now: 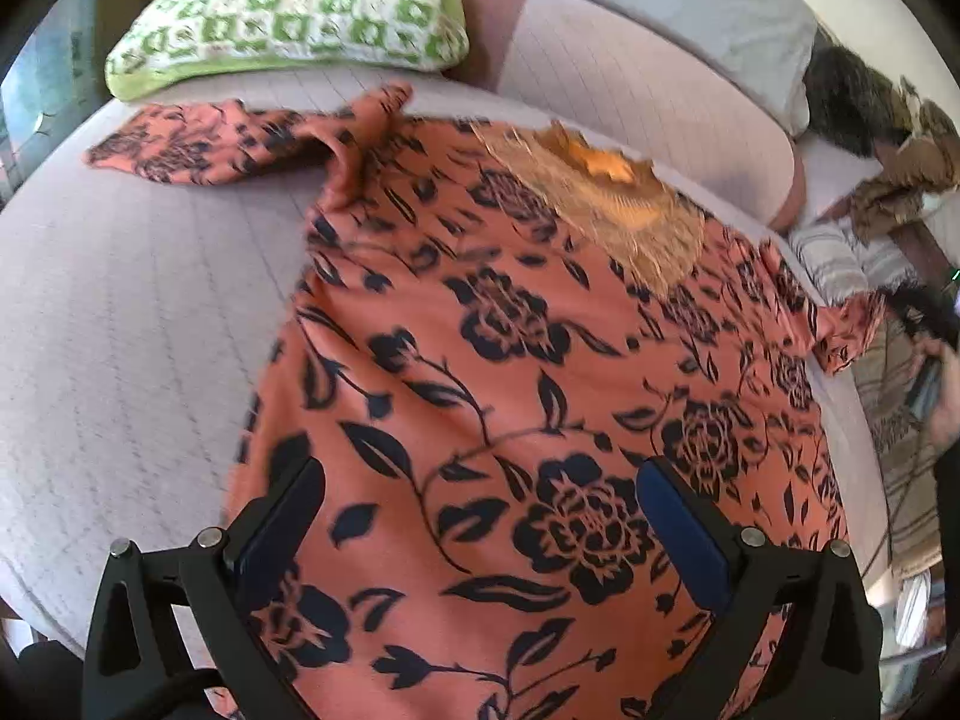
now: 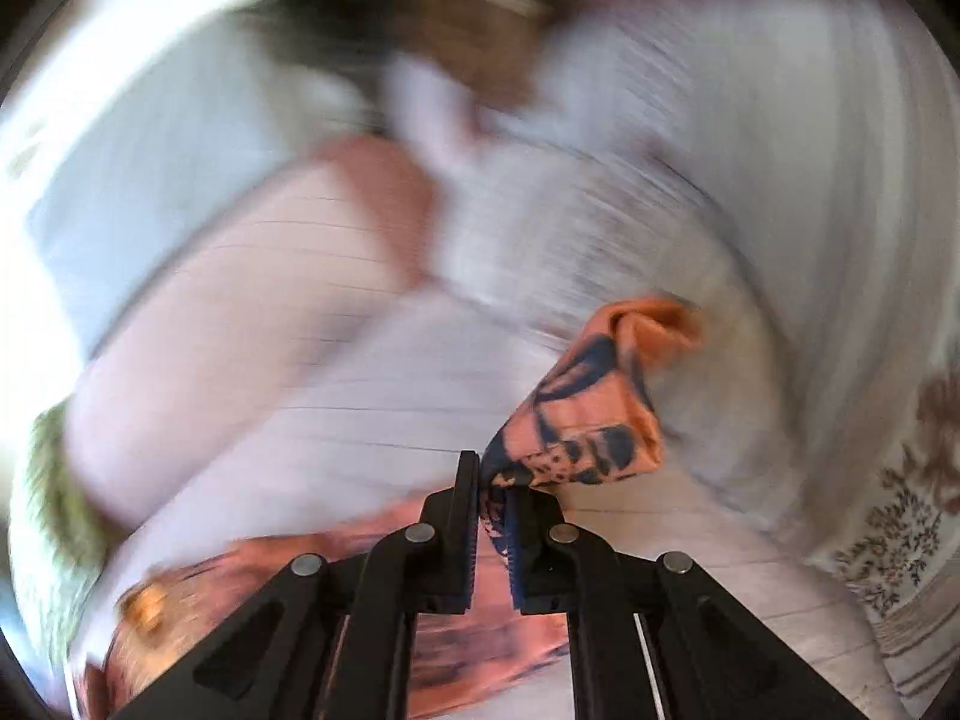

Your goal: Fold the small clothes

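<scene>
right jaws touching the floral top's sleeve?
Touching. Right wrist view: right gripper jaws are shut on the floral top's sleeve, fabric pinched between them.

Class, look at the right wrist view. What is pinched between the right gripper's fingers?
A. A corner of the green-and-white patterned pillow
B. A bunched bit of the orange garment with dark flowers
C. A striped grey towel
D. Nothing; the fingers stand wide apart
B: in the right wrist view the right gripper has its fingers closed on a bunched fold of the orange floral garment, which sticks up past the fingertips.
</scene>
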